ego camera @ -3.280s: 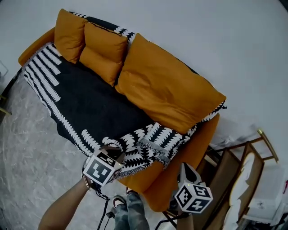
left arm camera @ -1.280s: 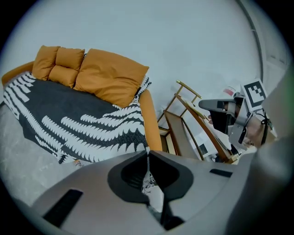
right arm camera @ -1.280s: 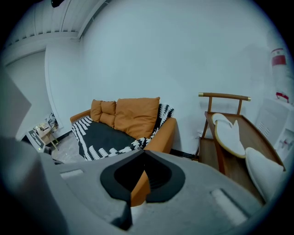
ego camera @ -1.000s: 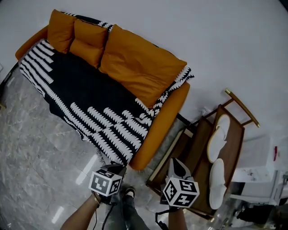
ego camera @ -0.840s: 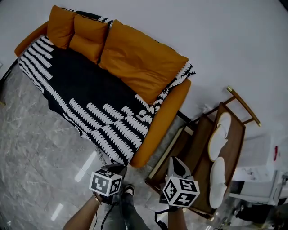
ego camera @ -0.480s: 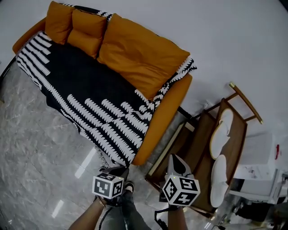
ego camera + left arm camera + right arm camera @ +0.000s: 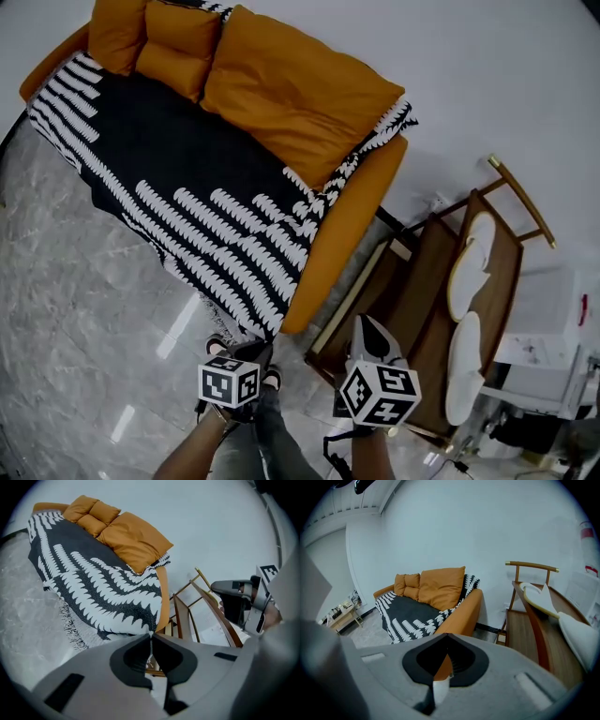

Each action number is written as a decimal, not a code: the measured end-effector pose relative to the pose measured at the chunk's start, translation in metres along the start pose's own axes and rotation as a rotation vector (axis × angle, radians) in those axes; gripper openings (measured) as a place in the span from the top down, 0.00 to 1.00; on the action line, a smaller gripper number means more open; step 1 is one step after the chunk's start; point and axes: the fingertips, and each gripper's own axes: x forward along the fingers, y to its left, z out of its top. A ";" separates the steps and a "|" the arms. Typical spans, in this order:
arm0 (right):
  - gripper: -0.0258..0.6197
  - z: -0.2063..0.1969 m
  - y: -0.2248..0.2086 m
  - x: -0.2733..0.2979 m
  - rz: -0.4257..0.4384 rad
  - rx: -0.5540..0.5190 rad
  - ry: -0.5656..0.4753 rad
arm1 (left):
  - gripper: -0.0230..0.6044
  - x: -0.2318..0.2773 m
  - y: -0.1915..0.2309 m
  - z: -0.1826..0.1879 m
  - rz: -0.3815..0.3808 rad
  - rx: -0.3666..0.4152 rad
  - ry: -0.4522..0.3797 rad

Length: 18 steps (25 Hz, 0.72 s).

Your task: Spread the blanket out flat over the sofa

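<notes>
- Blanket [image 7: 187, 187] lies spread over the seat of the sofa [image 7: 352, 225], from the left arm across to the right arm. Its back edge runs under the cushions [image 7: 291, 94], and a strip of it shows behind them at the right back corner.
- Its front edge hangs over the sofa's front edge. It hangs lowest at the right front corner, where the fringe [image 7: 220, 323] trails on the floor [image 7: 75, 328].
- Left gripper [image 7: 246, 354] is clenched on nothing: in its own view the jaws meet with only floor and sofa beyond them. It hangs apart from the blanket, off the right front corner.
- Right gripper [image 7: 367, 328] is likewise closed and empty, and is held near the rack [image 7: 441, 281] beside the right arm.
- Risk, fringe: it lies near the person's shoe [image 7: 270, 377]. A step onto it would likely drag the front edge down and pull folds into the seat.
- Risk, uneven hang: the weight of the low corner may creep the cloth forward, out from under the cushions.
- Risk, further smoothing: a tug at the front edge could slip the back strip free. Closed jaws pushed across the cloth would likely bunch it rather than flatten it.
- Risk, rack: a swing of the right gripper could knock it.
</notes>
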 end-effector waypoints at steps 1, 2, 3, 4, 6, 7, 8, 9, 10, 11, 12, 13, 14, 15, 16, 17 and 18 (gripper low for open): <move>0.95 -0.002 0.000 0.001 -0.002 0.000 0.001 | 0.94 0.003 0.003 -0.001 -0.003 -0.007 0.000; 0.95 -0.003 0.001 0.003 -0.003 -0.001 0.001 | 0.94 0.005 0.005 -0.001 -0.005 -0.009 -0.003; 0.95 -0.005 0.003 0.004 -0.003 -0.001 0.001 | 0.94 0.007 0.007 -0.001 -0.008 -0.009 -0.006; 0.95 -0.006 0.005 0.007 -0.003 -0.002 0.001 | 0.94 0.009 0.010 -0.001 -0.011 -0.008 -0.008; 0.95 -0.007 0.009 0.012 -0.001 -0.002 0.000 | 0.94 0.013 0.016 -0.001 -0.019 -0.007 -0.010; 0.95 -0.008 0.011 0.015 0.000 -0.003 0.001 | 0.94 0.016 0.019 -0.003 -0.023 -0.010 -0.009; 0.95 -0.009 0.013 0.017 0.002 -0.004 0.006 | 0.94 0.017 0.021 -0.005 -0.025 -0.016 -0.009; 0.95 -0.011 0.014 0.018 0.004 -0.006 0.014 | 0.94 0.018 0.022 -0.008 -0.025 -0.024 -0.009; 0.95 -0.012 0.015 0.019 0.008 -0.010 0.021 | 0.94 0.019 0.024 -0.011 -0.021 -0.032 -0.011; 0.95 -0.013 0.016 0.021 0.011 -0.013 0.025 | 0.94 0.021 0.026 -0.013 -0.016 -0.038 -0.012; 0.95 -0.014 0.017 0.024 0.012 -0.017 0.026 | 0.94 0.023 0.030 -0.015 -0.010 -0.041 -0.011; 0.95 -0.015 0.017 0.027 0.012 -0.021 0.025 | 0.94 0.026 0.035 -0.018 -0.002 -0.043 -0.006; 0.95 -0.017 0.018 0.029 0.010 -0.025 0.025 | 0.94 0.029 0.040 -0.023 0.005 -0.043 0.002; 0.95 -0.019 0.018 0.030 0.007 -0.027 0.027 | 0.94 0.031 0.046 -0.028 0.010 -0.043 0.008; 0.95 -0.022 0.019 0.031 0.004 -0.028 0.028 | 0.94 0.032 0.051 -0.032 0.010 -0.044 0.011; 0.95 -0.026 0.019 0.033 0.001 -0.028 0.031 | 0.94 0.033 0.055 -0.035 0.007 -0.046 0.011; 0.95 -0.028 0.020 0.035 -0.002 -0.028 0.033 | 0.94 0.035 0.060 -0.037 0.002 -0.049 0.010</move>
